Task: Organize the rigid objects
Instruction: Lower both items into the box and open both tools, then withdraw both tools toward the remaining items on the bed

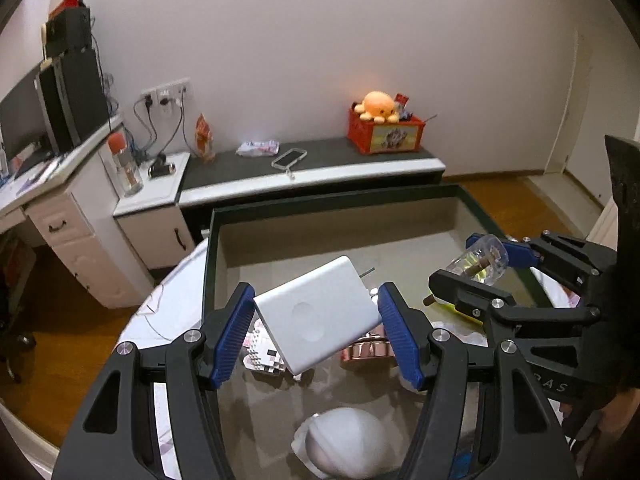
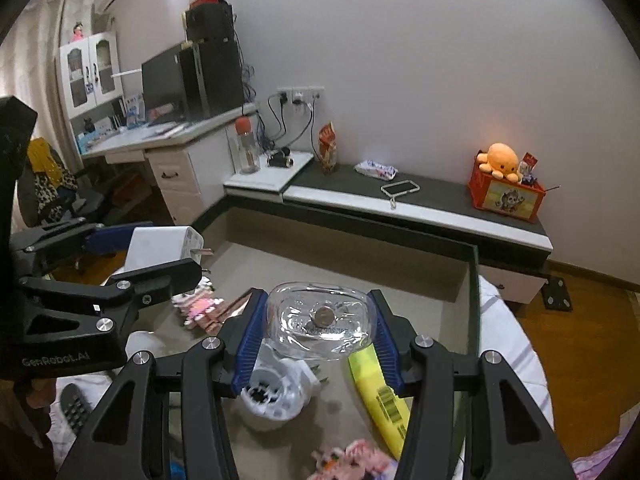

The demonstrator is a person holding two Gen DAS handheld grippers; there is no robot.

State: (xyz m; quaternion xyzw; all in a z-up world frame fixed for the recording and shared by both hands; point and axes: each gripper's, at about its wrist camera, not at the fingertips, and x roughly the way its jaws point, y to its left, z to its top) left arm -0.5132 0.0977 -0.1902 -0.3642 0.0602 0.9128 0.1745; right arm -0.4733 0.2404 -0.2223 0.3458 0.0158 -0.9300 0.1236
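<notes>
Landmark: the grey bin point(image 1: 224, 256), dark-rimmed, on a round white table point(image 1: 168, 304); all places are given from it.
Left gripper point(image 1: 316, 334): blue pads pinch a white charger block point(image 1: 316, 312) by two opposite edges, tilted, held clear above the bin floor near the middle. The edge grip seems chosen because the flat faces give the pads nothing to bite on.
Charger prongs: they point toward the bin's far wall in the right wrist view point(image 2: 204, 251).
Right gripper point(image 2: 318, 330): pads clamp a clear glass bottle point(image 2: 320, 320) across its width, over the bin's right half. It is probably held crosswise so the rounded body cannot roll out.
Task things: both are carried above the bin, neither yet set down.
Bin floor, below the left gripper: a pink-and-white block figure point(image 1: 260, 354), a copper-coloured piece point(image 1: 366, 350), a white domed object point(image 1: 344, 440).
Bin floor, below the right gripper: a yellow tube point(image 2: 380, 396), a white plastic piece with dark contents point(image 2: 276, 392).
In the way: the near half of the floor is crowded; the far half looks bare, likely the better drop zone.
Risk: the two grippers are near each other, so lowering together could make them knock.
Beyond the bin: a low bench point(image 1: 320, 172) with a phone case point(image 1: 289, 159) and a red box point(image 1: 386, 134).
</notes>
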